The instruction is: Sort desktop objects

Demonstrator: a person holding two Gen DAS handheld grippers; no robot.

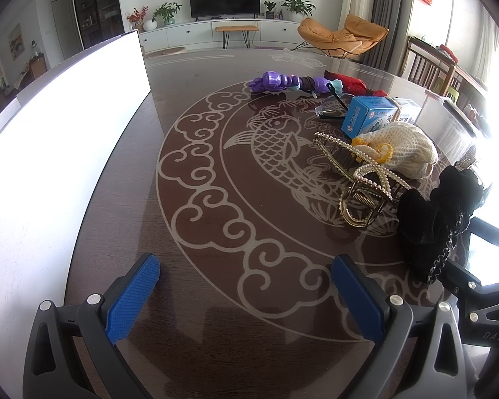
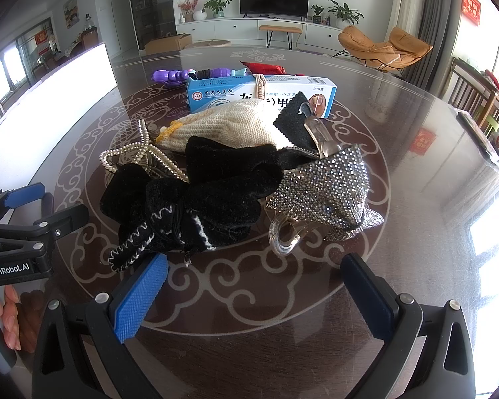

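Note:
A pile of small objects lies on the dark patterned table (image 1: 216,173). It holds a black velvet bow (image 2: 196,199), a rhinestone hair claw (image 2: 326,189), a pearl hair claw (image 1: 362,179), a cream knitted pouch (image 2: 229,126), a blue and white medicine box (image 2: 262,94), a purple toy (image 1: 282,83) and a red packet (image 1: 346,81). My left gripper (image 1: 246,296) is open and empty, left of the pile. My right gripper (image 2: 252,296) is open and empty, just in front of the bow and the rhinestone claw. The left gripper also shows in the right wrist view (image 2: 20,212).
A bright white board or tray (image 1: 60,139) lies along the table's left side. Glasses (image 1: 332,106) lie behind the blue box. Wooden chairs (image 1: 429,66) stand at the far right. The room beyond holds a TV and an orange lounge chair.

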